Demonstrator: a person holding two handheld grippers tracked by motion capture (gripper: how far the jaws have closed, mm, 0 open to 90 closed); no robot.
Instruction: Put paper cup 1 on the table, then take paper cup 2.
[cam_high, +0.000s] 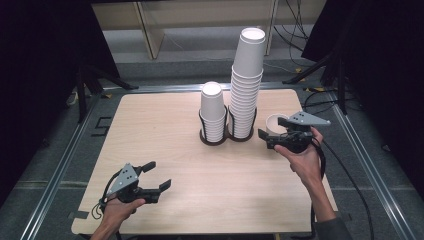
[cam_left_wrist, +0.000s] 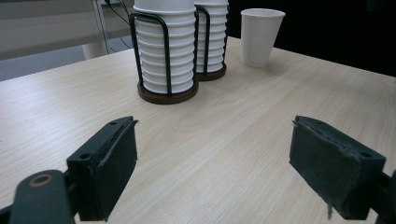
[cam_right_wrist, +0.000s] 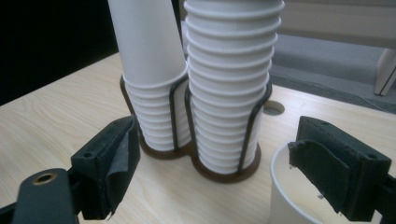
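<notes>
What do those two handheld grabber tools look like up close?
Each is a black handheld gripper, the left gripper and the right gripper, with two blocky jaws faced in dark, frayed-edged padding. A grey three-cornered plate sits on top of each. A black cable trails from the right one.

A pale wood-grain desk (cam_high: 165, 150) with rounded corners sits on grey carpeted floor (cam_high: 50, 150). Metal rails (cam_high: 55, 170) run along the floor on either side of the desk. Beyond the desk's far edge stands light wooden shelving (cam_high: 150, 25), with black cables (cam_high: 295, 30) trailing over the floor beside it. Black curtains (cam_high: 40, 60) hang to the left and right of the desk, with dark stand legs (cam_high: 92, 80) at their foot. The light is even and falls from above.
</notes>
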